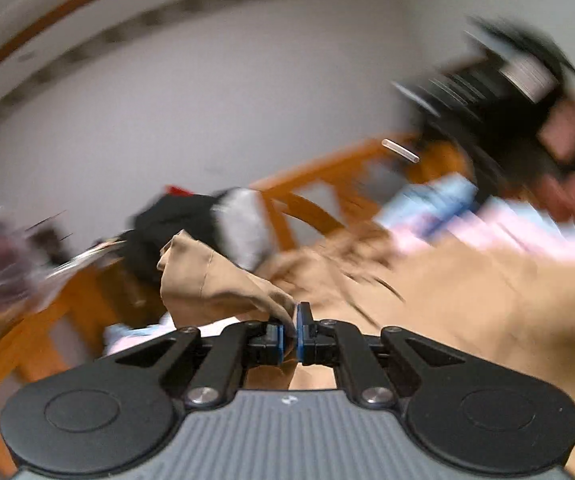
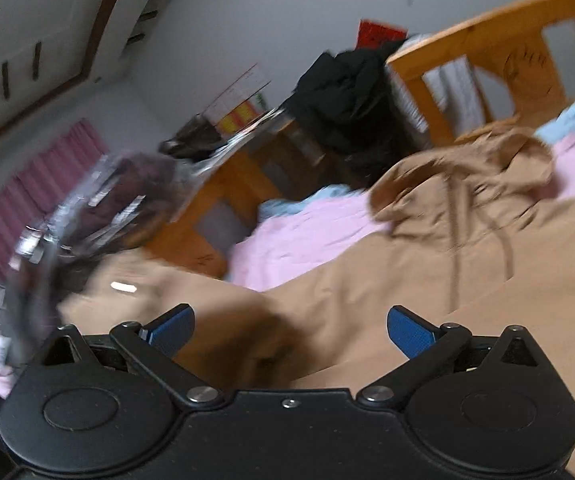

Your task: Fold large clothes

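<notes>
I am finding no readable text in either view. A small pale logo mark (image 1: pixel 288 400) is showing on my left gripper's grey housing. The red card (image 2: pixel 379 35) and yellow-striped sheet (image 2: pixel 243 111) possibly carry print, blurred beyond reading.

The tan hooded garment (image 2: pixel 427 276) is matt woven cloth with soft creases and matching cloth drawstrings. Under it lies a pink bedsheet (image 2: pixel 303 236), also matt cloth, lightly rumpled. The bed frame (image 2: pixel 483 44) is orange-toned wood with a smooth, faintly glossy varnish. The left tool (image 1: pixel 290 334) has matt black plastic links, shiny metal rivets, a ribbed grey plastic body and blue pads; the right tool (image 2: pixel 290 330) shows finely textured blue pads (image 2: pixel 411 334) on the same black plastic
</notes>
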Demonstrator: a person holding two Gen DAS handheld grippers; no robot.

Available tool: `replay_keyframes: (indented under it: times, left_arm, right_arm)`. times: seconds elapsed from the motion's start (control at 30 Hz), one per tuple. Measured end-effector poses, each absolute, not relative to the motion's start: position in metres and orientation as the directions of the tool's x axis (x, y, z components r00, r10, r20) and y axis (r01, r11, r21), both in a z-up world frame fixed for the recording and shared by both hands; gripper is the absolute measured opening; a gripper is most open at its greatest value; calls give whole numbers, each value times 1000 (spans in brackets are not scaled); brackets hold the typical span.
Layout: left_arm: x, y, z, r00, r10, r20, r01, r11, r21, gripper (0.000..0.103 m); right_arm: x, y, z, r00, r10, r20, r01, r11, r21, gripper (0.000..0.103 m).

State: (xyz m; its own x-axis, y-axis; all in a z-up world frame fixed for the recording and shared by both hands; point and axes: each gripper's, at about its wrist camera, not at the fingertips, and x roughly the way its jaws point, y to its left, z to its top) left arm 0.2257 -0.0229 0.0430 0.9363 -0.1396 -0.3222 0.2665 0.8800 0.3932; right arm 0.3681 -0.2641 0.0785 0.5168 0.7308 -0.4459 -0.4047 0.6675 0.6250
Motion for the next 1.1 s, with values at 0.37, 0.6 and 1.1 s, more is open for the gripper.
replay_keyframes:
  times: [0.37,0.6,1.1]
  left_arm:
    - [198,-92,-24,873,-224,-433,476,585,657,6]
    - [193,-98,-28,863,-229,-450,493,572,655,6]
    - [179,-80,-16,827,-245,-506,523,665,533,52]
  right_arm:
    - [366,-265,36,346,759,-552,-122,619,776,102]
    - [369,-271,22,351,697,-626,4,667,745,94]
    - [360,-268,24,362,529,-767,-7,825,566,0]
